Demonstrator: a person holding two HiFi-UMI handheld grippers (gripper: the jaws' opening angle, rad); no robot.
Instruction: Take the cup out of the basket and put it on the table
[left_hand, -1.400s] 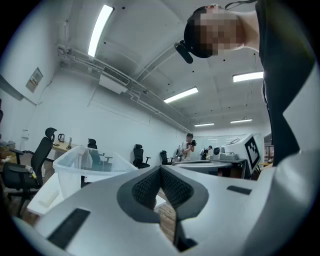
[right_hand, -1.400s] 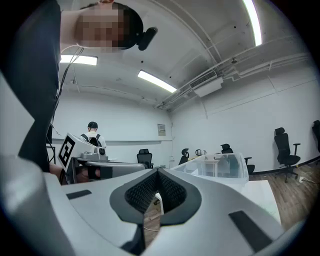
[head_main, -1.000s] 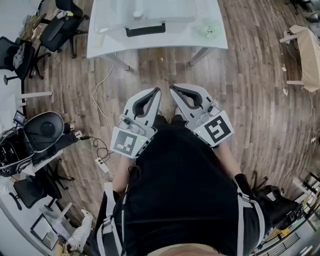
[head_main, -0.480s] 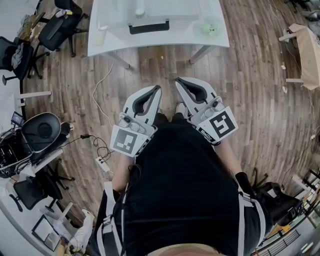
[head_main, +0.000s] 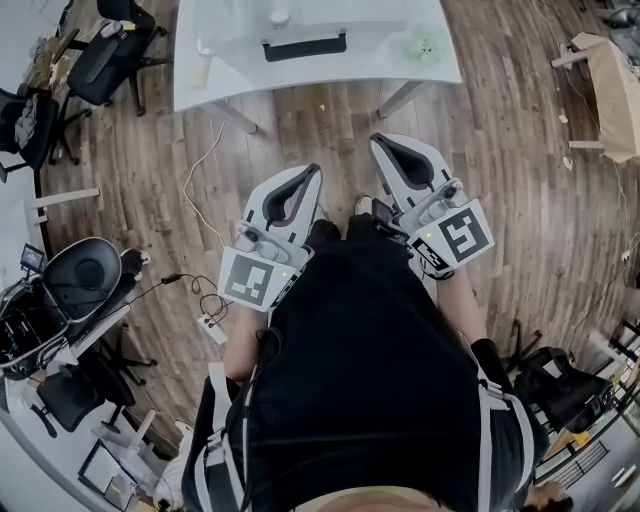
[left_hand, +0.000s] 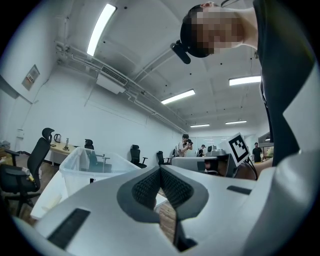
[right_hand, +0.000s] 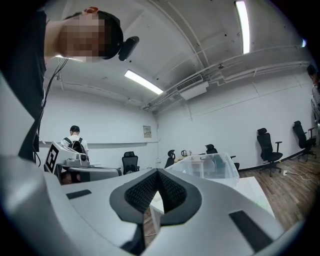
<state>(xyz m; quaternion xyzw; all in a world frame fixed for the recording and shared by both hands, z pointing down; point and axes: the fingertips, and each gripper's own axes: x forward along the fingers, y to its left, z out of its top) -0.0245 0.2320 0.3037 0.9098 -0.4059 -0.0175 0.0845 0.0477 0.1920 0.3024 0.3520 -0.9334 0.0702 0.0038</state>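
In the head view a clear plastic basket (head_main: 300, 25) with a black handle (head_main: 305, 46) stands on the white table (head_main: 200, 85) at the top. A small pale round thing (head_main: 279, 16), likely the cup, shows inside it. Both grippers hang over the wooden floor, well short of the table. My left gripper (head_main: 314, 170) is shut and empty. My right gripper (head_main: 376, 140) reaches a little farther forward, also shut and empty. The left gripper view shows the closed left gripper (left_hand: 160, 168) with the basket (left_hand: 92, 165) ahead on the left. The right gripper (right_hand: 157, 171) has the basket (right_hand: 210, 167) ahead on the right.
A small green thing (head_main: 425, 47) lies on the table's right end. Office chairs (head_main: 115, 55) and a black seat (head_main: 85, 265) stand to the left, with cables and a power strip (head_main: 210, 328) on the floor. A wooden bench (head_main: 610, 90) stands far right. People stand in the background (left_hand: 186, 145).
The right gripper has moved forward toward the table. The left gripper has shifted only a little forward. The table sits slightly higher in the head view.
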